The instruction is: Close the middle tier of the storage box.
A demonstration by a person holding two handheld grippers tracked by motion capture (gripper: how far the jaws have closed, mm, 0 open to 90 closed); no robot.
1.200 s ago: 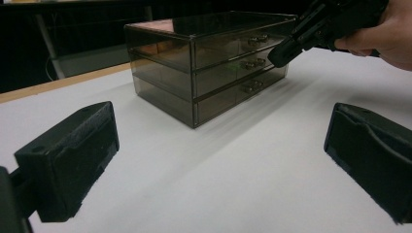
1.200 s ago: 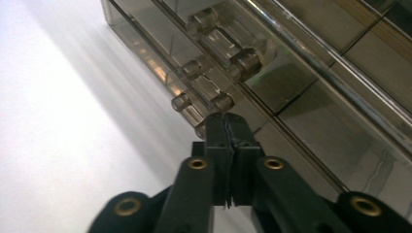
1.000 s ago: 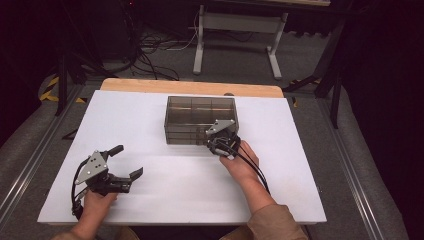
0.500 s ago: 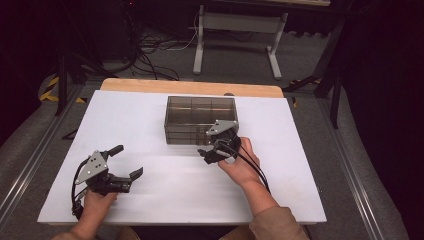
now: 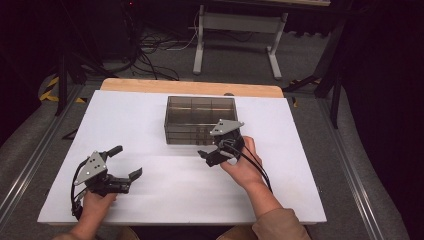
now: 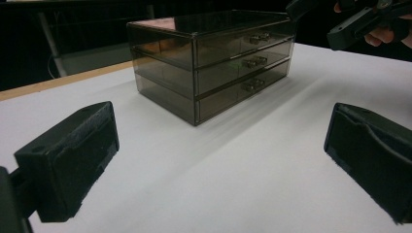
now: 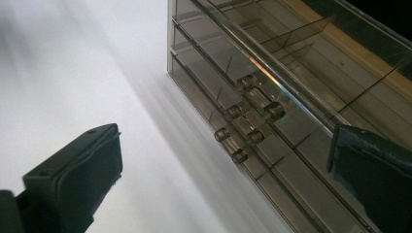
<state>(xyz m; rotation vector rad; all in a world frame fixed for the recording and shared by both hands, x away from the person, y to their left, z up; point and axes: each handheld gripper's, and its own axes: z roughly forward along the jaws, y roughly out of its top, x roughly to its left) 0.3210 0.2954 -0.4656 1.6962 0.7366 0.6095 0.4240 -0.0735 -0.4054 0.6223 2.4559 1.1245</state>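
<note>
A smoked, see-through drawer box stands at the back middle of the white table. Its three drawers sit flush, each with small knob handles. My right gripper is just in front of the box's front right part, and its jaws have just been opening. They stand wide with nothing between them, the handles a little ahead of the right gripper. My left gripper rests open at the front left, aimed at the box. The right gripper hovers by the box's far corner.
A wooden strip runs along the table's far edge. Behind it are cables on the floor and a metal stand's legs. Bare white surface lies between the two grippers and left of the box.
The right gripper's jaws went from nearly shut at the box's front to wide open, and the hand drew slightly back from the box. The left hand stayed put.
</note>
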